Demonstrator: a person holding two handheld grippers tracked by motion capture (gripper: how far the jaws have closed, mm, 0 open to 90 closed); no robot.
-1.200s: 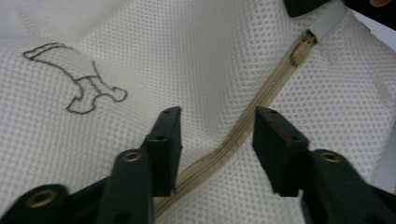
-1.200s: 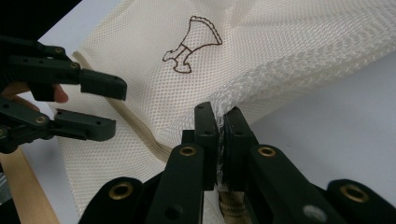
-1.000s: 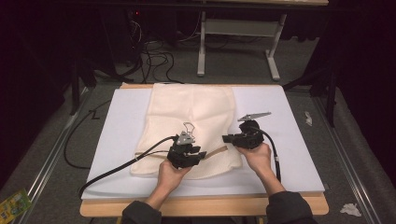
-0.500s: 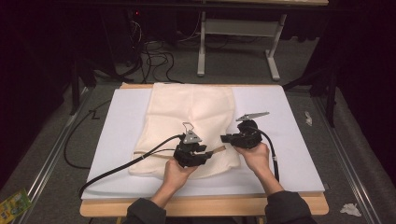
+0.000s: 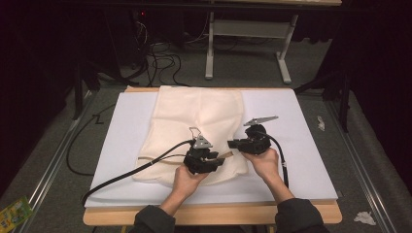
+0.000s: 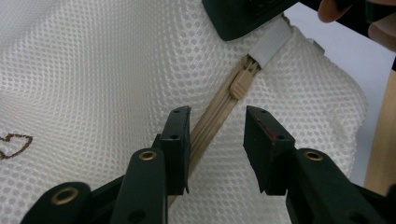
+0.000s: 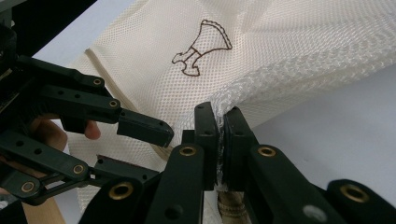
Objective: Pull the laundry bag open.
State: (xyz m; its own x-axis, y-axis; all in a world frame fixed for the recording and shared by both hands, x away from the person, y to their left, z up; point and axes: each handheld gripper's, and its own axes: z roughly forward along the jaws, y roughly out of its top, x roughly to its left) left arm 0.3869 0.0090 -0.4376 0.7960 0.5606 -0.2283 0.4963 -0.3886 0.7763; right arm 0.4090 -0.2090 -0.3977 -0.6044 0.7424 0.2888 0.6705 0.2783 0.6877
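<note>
Now the left gripper [image 5: 219, 160] sits a little nearer the table's front edge than it did a second ago, and it has turned: its jaws, which then pointed up the bag, now reach across toward the right gripper [image 5: 233, 143]; the right gripper has not shifted. The left jaws have just been opening slightly and stand spread on either side of the tan zipper [image 6: 210, 119], its pull tab [image 6: 242, 84] just ahead of them, neither pad pressing on it. The right gripper's jaws are pressed together on a fold of the cream mesh laundry bag [image 5: 194, 121] at the zipper's end, near a white fabric tab [image 6: 273, 41]. The bag lies flat on the white board [image 5: 126, 126] atop the table [image 5: 107, 216]. From above, both grippers' bodies hide the zipper's end and the pinch itself, and the brown embroidered mark [image 7: 201, 46] is cut off at the edge of the left gripper view.
</note>
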